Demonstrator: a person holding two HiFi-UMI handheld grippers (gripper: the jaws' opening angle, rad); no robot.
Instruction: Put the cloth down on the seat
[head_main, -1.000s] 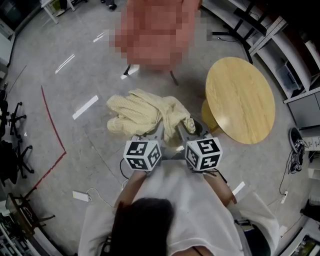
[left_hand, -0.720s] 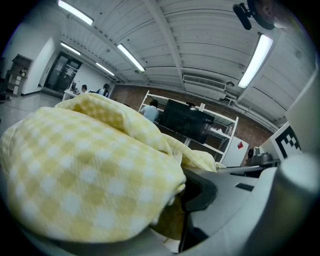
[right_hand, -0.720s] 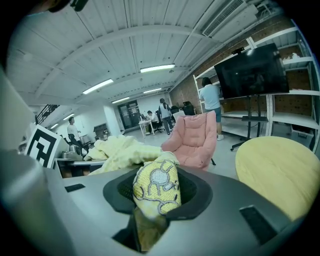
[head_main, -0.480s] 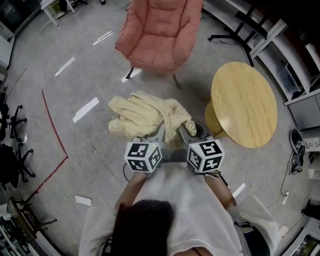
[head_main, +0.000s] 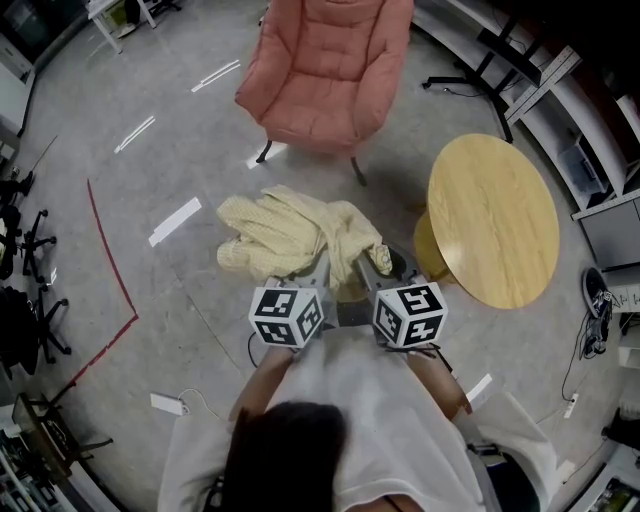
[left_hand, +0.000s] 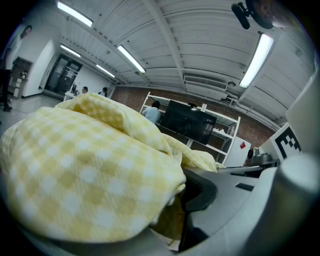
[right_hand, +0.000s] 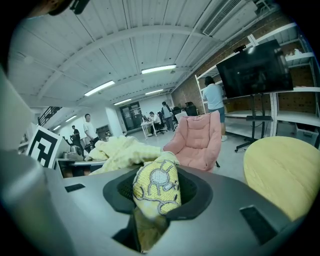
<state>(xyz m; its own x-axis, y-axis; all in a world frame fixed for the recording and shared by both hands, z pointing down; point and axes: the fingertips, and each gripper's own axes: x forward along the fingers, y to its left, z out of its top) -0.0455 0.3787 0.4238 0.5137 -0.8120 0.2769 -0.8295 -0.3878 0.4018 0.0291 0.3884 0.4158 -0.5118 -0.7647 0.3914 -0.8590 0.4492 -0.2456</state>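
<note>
A pale yellow checked cloth hangs bunched in front of me, held up by both grippers. My left gripper is shut on one part of it; in the left gripper view the cloth fills most of the picture and spills over the jaws. My right gripper is shut on an embroidered edge of the cloth, clamped between its jaws. The pink padded armchair stands ahead on the floor, its seat bare and beyond the cloth.
A round wooden side table stands to the right of the grippers, near the armchair. A red line runs over the grey floor at the left. Office chairs stand at the far left, shelving at the right. People stand in the background.
The armchair and the round table have slid lower in the head view, so they look nearer. The cloth stays held the same way in both grippers.
</note>
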